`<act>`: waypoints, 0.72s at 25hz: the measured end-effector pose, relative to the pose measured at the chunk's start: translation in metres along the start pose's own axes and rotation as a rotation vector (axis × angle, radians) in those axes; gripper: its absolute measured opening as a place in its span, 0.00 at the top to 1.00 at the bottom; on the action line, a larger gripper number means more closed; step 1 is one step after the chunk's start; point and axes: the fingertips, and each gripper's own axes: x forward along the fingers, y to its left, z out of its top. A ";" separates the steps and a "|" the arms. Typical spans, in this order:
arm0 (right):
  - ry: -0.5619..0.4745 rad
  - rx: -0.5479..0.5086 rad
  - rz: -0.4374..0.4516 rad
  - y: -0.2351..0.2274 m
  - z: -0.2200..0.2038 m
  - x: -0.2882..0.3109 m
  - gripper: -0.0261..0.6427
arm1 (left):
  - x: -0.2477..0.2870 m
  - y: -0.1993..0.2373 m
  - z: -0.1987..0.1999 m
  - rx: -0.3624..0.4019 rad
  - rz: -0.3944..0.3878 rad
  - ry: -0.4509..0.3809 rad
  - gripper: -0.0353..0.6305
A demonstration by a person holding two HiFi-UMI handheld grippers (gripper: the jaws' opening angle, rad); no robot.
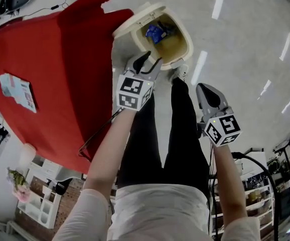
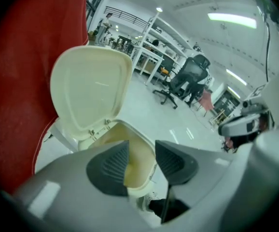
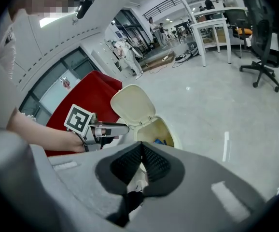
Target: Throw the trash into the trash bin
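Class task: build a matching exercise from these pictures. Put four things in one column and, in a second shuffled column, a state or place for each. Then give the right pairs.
Column one
1. bin lid
2. blue trash
3. left gripper
4. right gripper

Column two
A. jaws together
B. lying inside the bin
C. swung up, open
D. jaws apart, nothing between them

Pairs: 1-C, 2-B, 3-D, 4-A
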 end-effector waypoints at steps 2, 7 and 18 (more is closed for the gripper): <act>-0.007 -0.007 0.002 0.002 0.005 0.000 0.96 | -0.003 -0.001 0.001 -0.003 0.002 -0.001 0.67; -0.027 -0.027 -0.001 0.009 0.018 -0.009 0.96 | -0.019 -0.011 0.013 0.000 0.009 -0.026 0.68; -0.074 -0.071 -0.007 0.050 0.060 -0.069 0.96 | -0.100 -0.058 0.062 0.041 0.023 -0.061 0.89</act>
